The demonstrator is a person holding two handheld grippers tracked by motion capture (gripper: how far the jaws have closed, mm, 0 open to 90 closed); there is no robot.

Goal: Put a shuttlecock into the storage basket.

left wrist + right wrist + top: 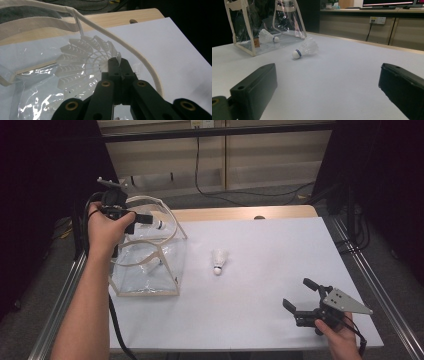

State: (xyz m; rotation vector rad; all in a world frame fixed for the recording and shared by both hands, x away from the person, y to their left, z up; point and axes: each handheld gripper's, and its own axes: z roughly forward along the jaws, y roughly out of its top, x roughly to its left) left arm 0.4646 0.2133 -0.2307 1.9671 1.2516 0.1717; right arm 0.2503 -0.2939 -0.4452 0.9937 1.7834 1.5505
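white tabletop [270,270] | wooden table edge [240,213] | black curtains [45,170] | wall socket [378,20]

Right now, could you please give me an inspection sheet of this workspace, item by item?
Surface: white table top with a wooden strip along its far edge.
Job's things: clear bag with cream trim stands at the left, one shuttlecock inside; a held shuttlecock is above the bag's opening; a loose shuttlecock lies on the table beside the bag.
Clutter: nothing seen.
Grippers: left hand-held gripper is shut on the held shuttlecock's rim; right hand-held gripper is open, low over the near right corner.
Cables: a black cable trails from the left hand-held gripper.
Surroundings: wall sockets and floor wires beyond the table.
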